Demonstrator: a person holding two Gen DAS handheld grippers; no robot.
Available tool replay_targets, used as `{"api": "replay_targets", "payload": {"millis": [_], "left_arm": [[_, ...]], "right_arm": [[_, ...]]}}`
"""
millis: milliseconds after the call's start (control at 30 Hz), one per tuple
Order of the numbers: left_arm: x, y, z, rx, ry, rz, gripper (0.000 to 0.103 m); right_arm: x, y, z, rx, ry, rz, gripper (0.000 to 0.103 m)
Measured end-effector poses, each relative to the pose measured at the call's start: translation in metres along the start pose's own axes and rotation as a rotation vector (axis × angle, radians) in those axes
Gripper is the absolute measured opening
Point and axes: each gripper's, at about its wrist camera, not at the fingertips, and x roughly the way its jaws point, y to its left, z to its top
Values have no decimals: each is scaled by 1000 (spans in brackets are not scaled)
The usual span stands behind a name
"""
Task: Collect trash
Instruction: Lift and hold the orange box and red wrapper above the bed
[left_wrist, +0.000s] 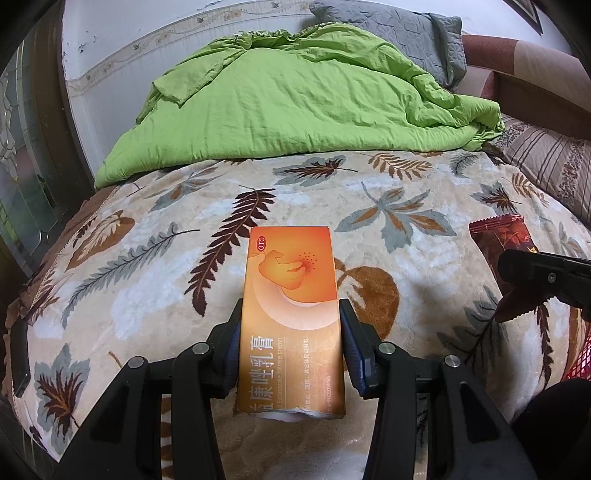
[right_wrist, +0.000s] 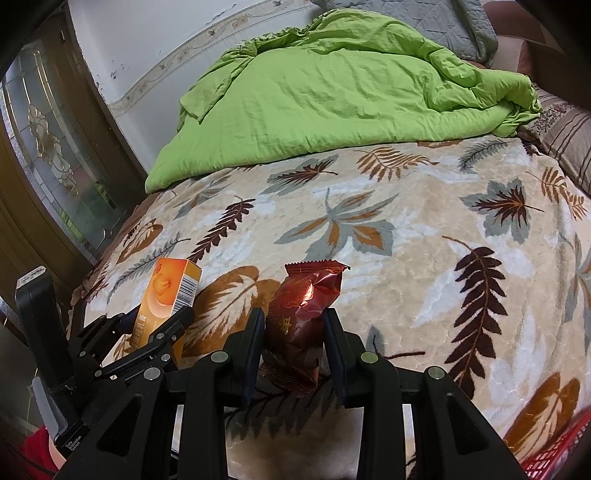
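Observation:
An orange ointment box (left_wrist: 291, 314) sits lengthwise between the pads of my left gripper (left_wrist: 291, 332), which is shut on its long sides above the leaf-patterned blanket (left_wrist: 147, 258). In the right wrist view the same orange box (right_wrist: 166, 295) shows at the lower left, held in the left gripper (right_wrist: 159, 325). My right gripper (right_wrist: 295, 332) is shut on a dark red foil snack wrapper (right_wrist: 303, 314), which stands up between its pads. That red wrapper (left_wrist: 502, 240) and one black finger of the right gripper (left_wrist: 535, 277) appear at the right edge of the left wrist view.
A rumpled green quilt (left_wrist: 295, 103) lies across the far half of the bed, with a grey pillow (left_wrist: 406, 33) behind it. A red mesh basket (right_wrist: 554, 454) peeks in at the lower right. A glass-panelled door (right_wrist: 55, 166) stands at the left.

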Motion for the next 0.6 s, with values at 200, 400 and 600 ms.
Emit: {"api": "replay_targets", "payload": {"millis": [200, 400, 600], "left_arm": [[1, 0, 0, 0, 1, 0, 45], [1, 0, -1, 2, -1, 2, 45], [0, -5, -2, 11, -13, -2, 45]], "right_arm": [[1, 1, 0, 3, -3, 0, 35], [-1, 0, 0, 15, -12, -2, 35], [-6, -5, 0, 46, -25, -6, 35]]}}
